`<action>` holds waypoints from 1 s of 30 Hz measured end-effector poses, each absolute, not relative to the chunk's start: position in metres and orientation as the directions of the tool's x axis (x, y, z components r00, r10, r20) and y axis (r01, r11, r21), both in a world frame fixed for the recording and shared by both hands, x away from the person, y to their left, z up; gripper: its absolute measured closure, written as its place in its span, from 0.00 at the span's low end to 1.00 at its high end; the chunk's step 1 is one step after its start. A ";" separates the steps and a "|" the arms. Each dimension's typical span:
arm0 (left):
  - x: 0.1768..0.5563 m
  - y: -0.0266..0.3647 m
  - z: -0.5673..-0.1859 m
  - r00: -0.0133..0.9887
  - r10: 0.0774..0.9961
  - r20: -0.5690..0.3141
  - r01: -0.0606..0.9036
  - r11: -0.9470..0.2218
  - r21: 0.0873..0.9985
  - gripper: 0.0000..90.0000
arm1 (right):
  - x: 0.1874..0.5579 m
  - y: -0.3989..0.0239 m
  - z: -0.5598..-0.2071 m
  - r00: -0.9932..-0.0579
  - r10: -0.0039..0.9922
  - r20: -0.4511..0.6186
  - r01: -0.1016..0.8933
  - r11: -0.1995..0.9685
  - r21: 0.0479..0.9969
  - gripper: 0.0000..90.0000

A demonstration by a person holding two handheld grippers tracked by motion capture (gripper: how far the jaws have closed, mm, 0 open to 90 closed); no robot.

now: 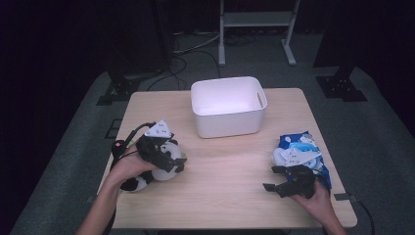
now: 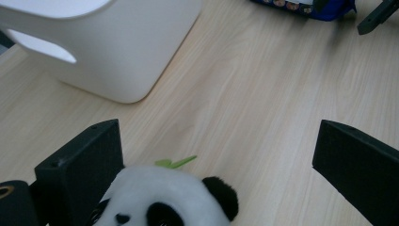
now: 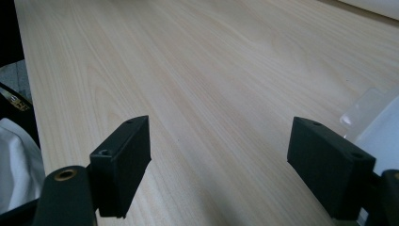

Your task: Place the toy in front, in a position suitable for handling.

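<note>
The left gripper (image 2: 214, 174) stands wide over the plush panda (image 2: 164, 200) near the table's (image 1: 230, 171) left edge, seemingly lining up a grasp; the right gripper (image 1: 280, 180) gapes empty beside the blue snack bag (image 1: 301, 147) near the right edge, white bin (image 1: 228, 105) waiting at the far edge

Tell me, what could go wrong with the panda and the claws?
The left claw is open with the panda toy off-centre, near one jaw; closing now might pinch only its head so it slips. The white bin stands close ahead, so a lift could bump its wall. The right claw is open beside the blue snack bag, whose slick wrapper might slide away.
</note>
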State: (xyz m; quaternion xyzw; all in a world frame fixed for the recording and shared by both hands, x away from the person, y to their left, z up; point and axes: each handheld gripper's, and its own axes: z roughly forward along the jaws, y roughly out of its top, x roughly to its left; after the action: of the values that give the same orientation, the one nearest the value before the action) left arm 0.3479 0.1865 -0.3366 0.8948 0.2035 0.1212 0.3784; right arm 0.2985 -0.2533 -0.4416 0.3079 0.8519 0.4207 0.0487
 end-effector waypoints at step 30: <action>0.372 0.265 -0.343 0.846 0.532 0.019 0.390 -0.644 0.659 0.05 | 0.299 -0.250 -0.443 -0.814 0.552 0.178 0.480 0.469 0.742 0.23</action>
State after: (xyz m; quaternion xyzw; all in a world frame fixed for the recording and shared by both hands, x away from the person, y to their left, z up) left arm 0.3715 0.2648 -0.3434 0.9003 0.2561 0.1061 0.3356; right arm 0.2990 -0.2498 -0.4427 0.3016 0.8558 0.4180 0.0431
